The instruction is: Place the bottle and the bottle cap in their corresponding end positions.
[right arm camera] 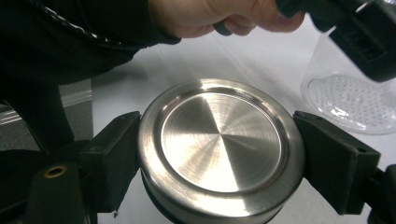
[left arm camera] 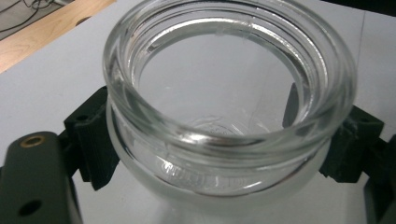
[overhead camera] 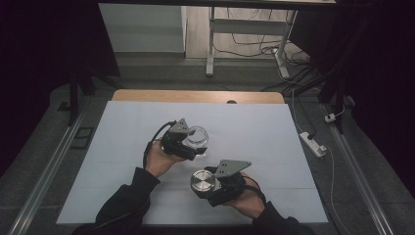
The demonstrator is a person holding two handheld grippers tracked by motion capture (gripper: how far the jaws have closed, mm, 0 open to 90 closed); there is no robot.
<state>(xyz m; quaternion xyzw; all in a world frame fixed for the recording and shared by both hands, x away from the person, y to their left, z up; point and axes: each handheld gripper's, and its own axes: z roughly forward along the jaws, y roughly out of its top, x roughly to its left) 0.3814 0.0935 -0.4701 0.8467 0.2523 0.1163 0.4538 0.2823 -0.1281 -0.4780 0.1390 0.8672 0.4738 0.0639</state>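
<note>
Near the middle of the white table (overhead camera: 122,147), the left gripper (overhead camera: 192,147) clamps an upright clear glass jar (overhead camera: 197,137), its thick round rim (left arm camera: 229,70) opening upward, while the right gripper (right arm camera: 219,154) grips a round brushed-steel lid (right arm camera: 220,149) flat-side up.

Glass jar (overhead camera: 197,137) on the table (overhead camera: 274,147), behind and left of the metal lid (overhead camera: 202,181).

Black tools (overhead camera: 195,147), dark sleeves (overhead camera: 125,200)
</note>
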